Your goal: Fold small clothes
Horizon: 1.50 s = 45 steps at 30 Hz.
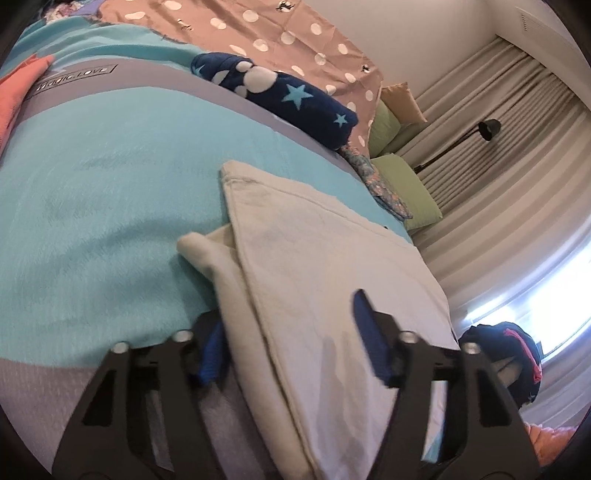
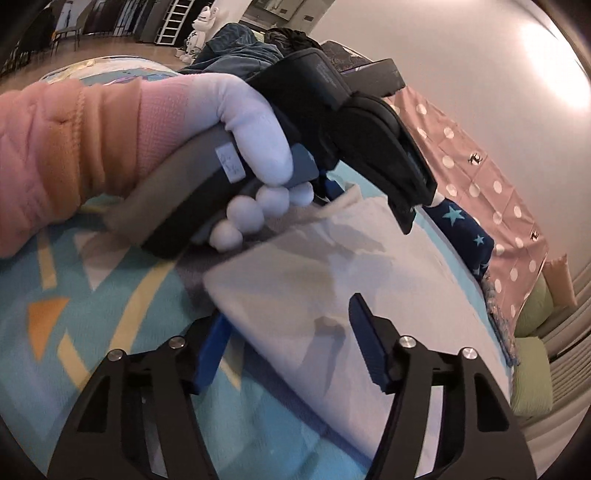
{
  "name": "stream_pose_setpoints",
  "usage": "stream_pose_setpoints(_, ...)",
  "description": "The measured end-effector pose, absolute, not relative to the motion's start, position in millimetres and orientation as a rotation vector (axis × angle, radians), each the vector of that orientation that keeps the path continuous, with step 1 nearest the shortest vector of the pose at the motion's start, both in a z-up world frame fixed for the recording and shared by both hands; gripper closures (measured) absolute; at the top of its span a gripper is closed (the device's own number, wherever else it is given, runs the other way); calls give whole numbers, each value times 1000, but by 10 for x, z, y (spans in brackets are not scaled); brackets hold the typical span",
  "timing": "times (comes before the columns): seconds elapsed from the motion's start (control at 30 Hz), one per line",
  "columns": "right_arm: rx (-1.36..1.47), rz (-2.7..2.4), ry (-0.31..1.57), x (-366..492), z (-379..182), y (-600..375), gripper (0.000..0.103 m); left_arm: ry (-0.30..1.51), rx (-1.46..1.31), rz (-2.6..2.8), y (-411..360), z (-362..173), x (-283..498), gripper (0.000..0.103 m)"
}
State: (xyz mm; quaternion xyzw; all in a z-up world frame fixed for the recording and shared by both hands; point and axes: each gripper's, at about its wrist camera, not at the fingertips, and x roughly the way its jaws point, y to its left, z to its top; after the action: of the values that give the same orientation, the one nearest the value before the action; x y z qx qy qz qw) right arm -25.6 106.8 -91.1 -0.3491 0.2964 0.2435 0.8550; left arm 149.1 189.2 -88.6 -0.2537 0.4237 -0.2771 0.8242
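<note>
White cotton fills both views: a small folded white garment (image 1: 332,280) lies flat on the turquoise patterned bedspread (image 1: 103,206), one sleeve or flap poking out from its left edge. Left gripper (image 1: 291,350), black frame with blue pads, straddles the near end of that garment; one pad is off its left edge, the other sits over the cloth, jaws apart with no pinch showing. Over on the right wrist view, the right gripper (image 2: 291,343) does the same at another edge, jaws spread, cloth between them but not squeezed. White-gloved hand (image 2: 255,147) in a pink quilted sleeve (image 2: 55,147) holds the left tool above the far side. Navy star-print fleece (image 1: 291,99) rests beyond, beside a pink polka-dot sheet (image 1: 295,33).
</note>
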Motion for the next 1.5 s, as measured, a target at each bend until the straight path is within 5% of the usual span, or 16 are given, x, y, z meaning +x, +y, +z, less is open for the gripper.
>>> stream_pose_setpoints(0.07,-703,527,648,-164,-892,1126,52,921,-571,-578,1933,-933,1553,77)
stream_pose_setpoints(0.13,-706,508,638,-124,-893,1169,79,947,-635,-573,2002,-1008,1628,91)
stream_pose_setpoints(0.23,-591,523,659,-99,-763,1033,94,935,-643,-575,2010,-953,1606,93)
stream_pose_setpoints(0.83,8,467,530,-148,214,-951,96,853,-390,-670,492,332,1705,94)
stream_pose_setpoints(1.5,475,269,675,-465,-382,-3237,97,1080,-106,-775,-2225,-198,1824,94)
